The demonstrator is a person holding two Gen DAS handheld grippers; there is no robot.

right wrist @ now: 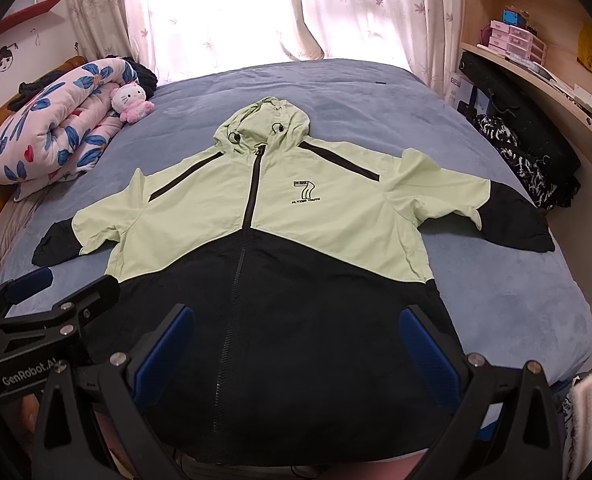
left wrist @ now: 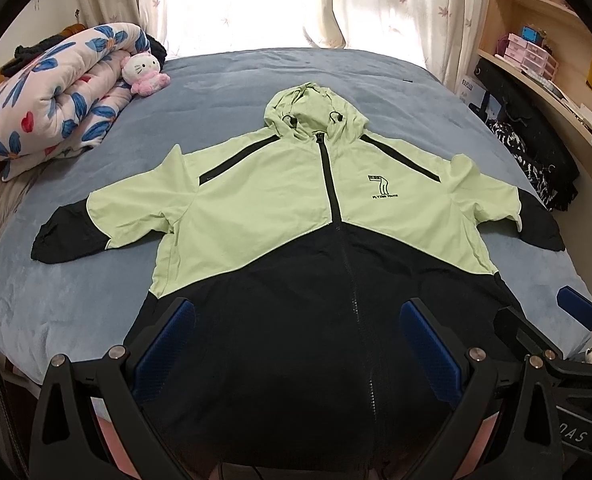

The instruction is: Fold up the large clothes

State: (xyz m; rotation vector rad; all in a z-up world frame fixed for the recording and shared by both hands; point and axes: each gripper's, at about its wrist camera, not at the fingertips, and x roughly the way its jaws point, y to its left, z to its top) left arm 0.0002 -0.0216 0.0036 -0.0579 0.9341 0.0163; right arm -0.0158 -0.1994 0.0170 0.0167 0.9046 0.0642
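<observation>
A light green and black hooded jacket (left wrist: 256, 208) lies spread flat, front up and zipped, on a blue bed (left wrist: 224, 80), hood toward the window, both sleeves out to the sides. It also shows in the right wrist view (right wrist: 336, 216). My left gripper (left wrist: 296, 320) is open and empty, hovering above the jacket's black lower part near the hem. My right gripper (right wrist: 296, 328) is open and empty, also above the black lower part. The right gripper shows at the right edge of the left wrist view (left wrist: 544, 320), and the left gripper at the left of the right wrist view (right wrist: 56, 292).
A rolled floral quilt (left wrist: 52, 100) and a Hello Kitty plush (left wrist: 144, 72) lie at the bed's far left. Dark clothes (left wrist: 532, 156) are piled at the right beside wooden shelves (left wrist: 544, 60). Curtains (left wrist: 376, 4) hang behind the bed.
</observation>
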